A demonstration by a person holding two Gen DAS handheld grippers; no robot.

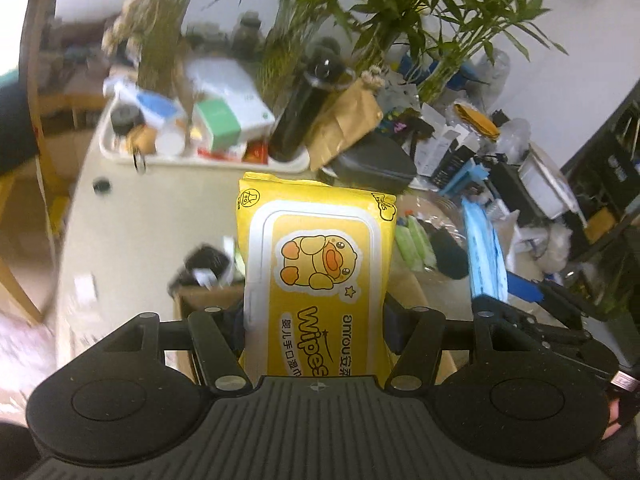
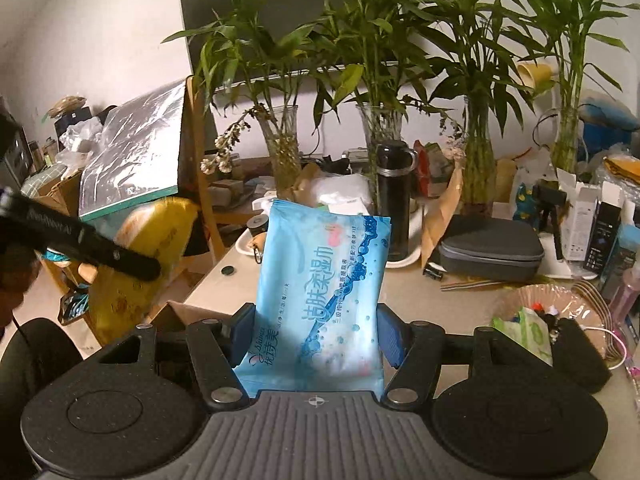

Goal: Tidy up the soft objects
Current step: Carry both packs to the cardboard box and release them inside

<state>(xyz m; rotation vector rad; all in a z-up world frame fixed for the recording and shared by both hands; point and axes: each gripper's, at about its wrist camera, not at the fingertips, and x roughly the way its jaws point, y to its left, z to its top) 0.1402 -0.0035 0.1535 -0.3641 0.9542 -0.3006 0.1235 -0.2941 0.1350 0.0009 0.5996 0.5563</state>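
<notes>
My left gripper (image 1: 316, 328) is shut on a yellow wipes pack (image 1: 316, 256) with a duck picture, held upright above an open cardboard box (image 1: 208, 292). My right gripper (image 2: 316, 332) is shut on a blue wipes pack (image 2: 324, 280), held upright above the table edge. In the right wrist view the yellow pack (image 2: 152, 248) and the left gripper's dark arm (image 2: 80, 240) show at the left, over the same box (image 2: 176, 316). In the left wrist view the blue pack (image 1: 486, 248) and the right gripper show edge-on at the right.
A cream table (image 2: 420, 300) holds a white tray (image 1: 132, 156) of boxes, a black flask (image 2: 394, 200), a brown paper bag (image 1: 344, 124), a grey case (image 2: 492, 248), bamboo vases (image 2: 478, 160), and a clear dish (image 2: 540, 300) of small packets. A wooden easel (image 2: 196, 168) stands left.
</notes>
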